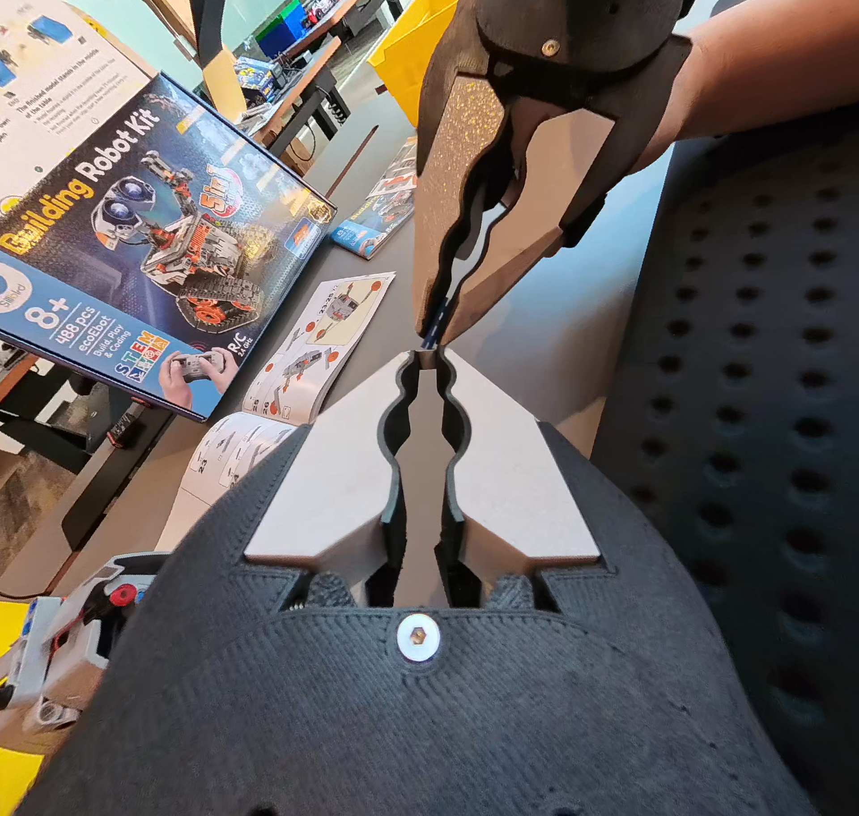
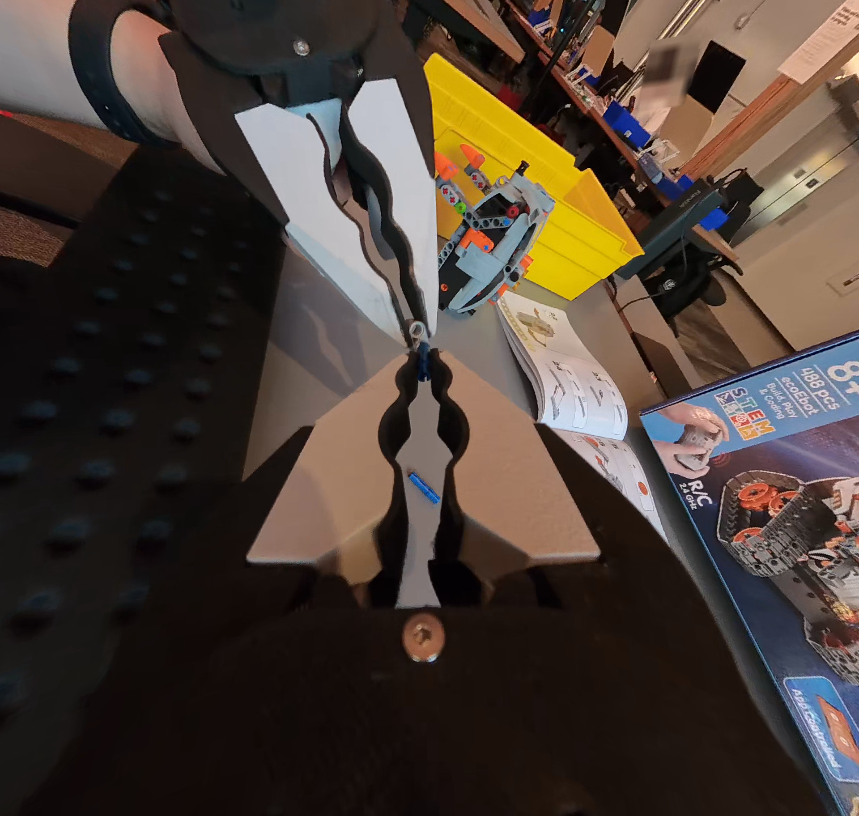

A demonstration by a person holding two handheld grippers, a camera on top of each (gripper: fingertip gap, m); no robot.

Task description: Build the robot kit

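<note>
In the left wrist view my left gripper [image 1: 426, 360] is shut on a small grey building piece [image 1: 427, 366] at its tips. My right gripper [image 1: 434, 331] comes in from above, tip to tip with it, shut on a short blue pin [image 1: 434, 324]. In the right wrist view my right gripper [image 2: 423, 365] pinches the blue pin [image 2: 423, 368]. The pin's end meets the grey piece [image 2: 417, 330], which has a round hole and sits in the left gripper [image 2: 415, 337]. Both are held above the grey table [image 2: 474, 343]. A second blue pin [image 2: 424, 487] lies on the table below.
A blue kit box [image 1: 139, 245] leans at the left of the table and an open instruction booklet [image 1: 320, 343] lies beside it. A half-built grey and orange model [image 2: 488, 236] stands before a yellow bin [image 2: 558, 208]. A black perforated chair back [image 1: 743, 375] borders the table. Left and right tips are no more than a few centimetres apart.
</note>
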